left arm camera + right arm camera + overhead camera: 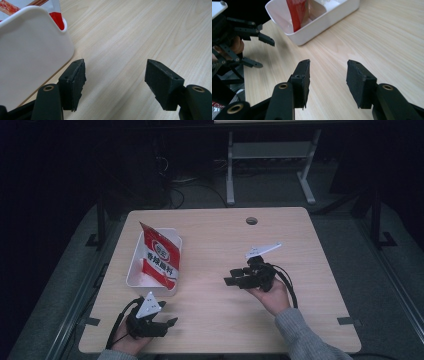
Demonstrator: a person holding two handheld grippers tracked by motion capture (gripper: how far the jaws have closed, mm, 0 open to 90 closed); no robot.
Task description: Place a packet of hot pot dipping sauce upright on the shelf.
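Note:
A white rectangular bin (131, 270) stands on the left part of the wooden table, with a red and white snack bag (160, 257) upright inside it. My left gripper (170, 325) rests near the table's front edge, just in front of the bin, jaws open and empty. In the left gripper view the left gripper (115, 72) has the bin's wall (30, 57) close on its left. My right gripper (229, 277) is held over the table's middle and points left toward the bin. The right gripper (328, 75) is open over bare wood, with the bin (312, 32), the bag (297, 12) and the left gripper (265, 53) ahead.
A round cable hole (251, 220) lies near the table's far edge. A grey metal stand (270, 155) sits on the floor beyond the table. Bare wood stretches between the two grippers and across the table's right half.

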